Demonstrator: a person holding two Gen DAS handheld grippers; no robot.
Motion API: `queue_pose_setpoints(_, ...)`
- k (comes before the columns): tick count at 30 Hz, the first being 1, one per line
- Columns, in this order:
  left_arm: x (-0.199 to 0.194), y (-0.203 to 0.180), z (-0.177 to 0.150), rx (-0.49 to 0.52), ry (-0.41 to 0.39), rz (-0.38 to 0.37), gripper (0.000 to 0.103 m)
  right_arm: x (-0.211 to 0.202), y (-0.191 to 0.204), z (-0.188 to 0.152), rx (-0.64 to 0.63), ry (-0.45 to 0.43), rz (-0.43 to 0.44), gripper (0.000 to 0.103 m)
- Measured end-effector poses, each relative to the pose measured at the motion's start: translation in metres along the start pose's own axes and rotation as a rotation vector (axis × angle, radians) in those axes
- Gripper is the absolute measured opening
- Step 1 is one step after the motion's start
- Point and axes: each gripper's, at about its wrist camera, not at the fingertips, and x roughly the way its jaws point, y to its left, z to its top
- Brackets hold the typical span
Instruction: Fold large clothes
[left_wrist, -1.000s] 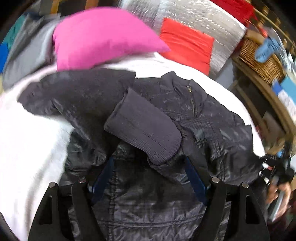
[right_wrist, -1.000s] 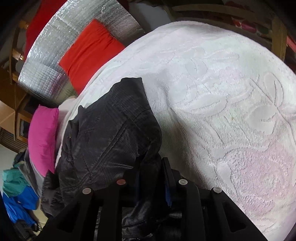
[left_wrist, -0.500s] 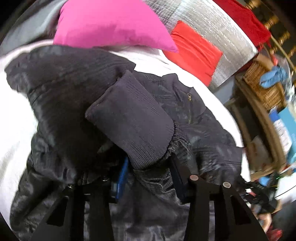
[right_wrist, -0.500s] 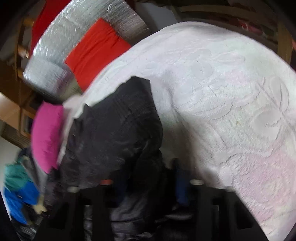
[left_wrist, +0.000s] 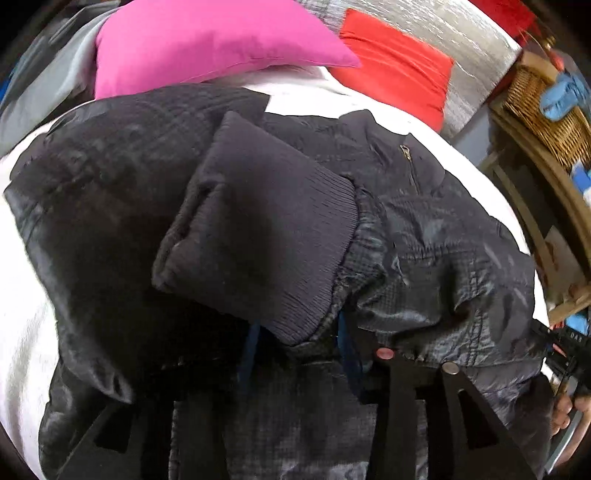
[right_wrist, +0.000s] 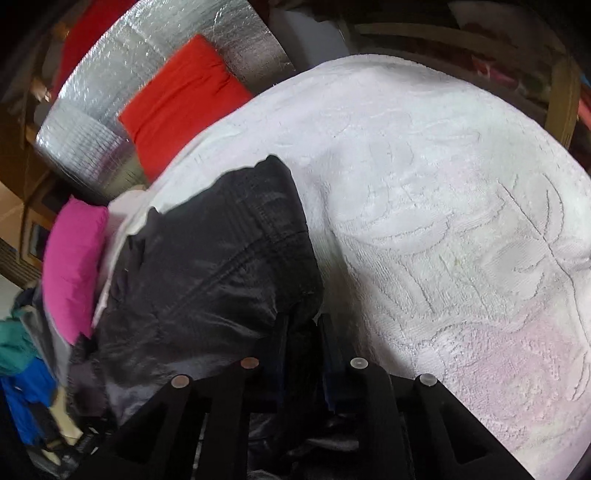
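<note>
gripping jacket, right tool

Right wrist cam is looking down at a dark shiny jacket lying on a white textured bedspread with a leafy embossed pattern. The right gripper has its jaws closing, with a bunched fold of the jacket's edge between them. Off to the left there's a pink pillow just beside the jacket, further back a red cushion leaning on a silver foil panel. Blue and teal clothes sit at the far left edge.
</note>
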Motion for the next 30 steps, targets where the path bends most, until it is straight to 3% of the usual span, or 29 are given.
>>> queue_pose_setpoints(2, -0.007, 0.001, 0.000, 0.008, -0.008, -0.002, 0.050, -0.007, -0.004, 0.001, 0.016, -0.011, 0.019, 0.031)
queue_pose_setpoints(4, -0.015, 0.000, 0.000, 0.022, -0.010, -0.003, 0.054, -0.010, -0.006, 0.002, 0.023, -0.019, 0.037, 0.047)
queue_pose_setpoints(10, -0.033, 0.002, -0.004, 0.039, -0.022, -0.074, 0.068, -0.004, -0.005, -0.001, 0.061, -0.021, 0.077, 0.067)
queue_pose_setpoints(12, -0.030, 0.006, -0.005, 0.040, -0.009, -0.062, 0.068, 0.012, 0.001, -0.003, 0.044, 0.012, 0.048, 0.067)
queue_pose_setpoints(14, -0.026, 0.011, -0.005, 0.021, 0.010, -0.045, 0.068, 0.026, 0.011, -0.007, -0.021, 0.048, -0.018, 0.051)
queue_pose_setpoints(16, -0.028, 0.022, -0.005, -0.026, 0.031, -0.076, 0.068, 0.023, 0.023, -0.008, -0.073, 0.008, -0.051, 0.033)
queue_pose_setpoints(19, -0.039, 0.030, -0.010, -0.027, 0.058, -0.143, 0.068, 0.002, 0.039, -0.008, -0.125, -0.119, -0.124, 0.021)
queue_pose_setpoints(21, -0.056, 0.035, -0.014, 0.005, 0.041, -0.175, 0.068, -0.002, 0.043, -0.008, -0.151, -0.163, -0.184, 0.020)
queue_pose_setpoints(24, -0.079, 0.050, -0.017, 0.016, 0.008, -0.223, 0.069, 0.018, 0.034, -0.006, -0.097, -0.048, -0.176, 0.021)
queue_pose_setpoints(28, -0.102, 0.087, -0.009, -0.074, -0.066, -0.207, 0.074, -0.008, 0.039, -0.004, -0.064, -0.144, -0.152, 0.023)
queue_pose_setpoints(30, -0.109, 0.113, -0.004, -0.164, -0.110, -0.171, 0.074, -0.022, 0.047, -0.007, -0.068, -0.196, -0.104, 0.036)
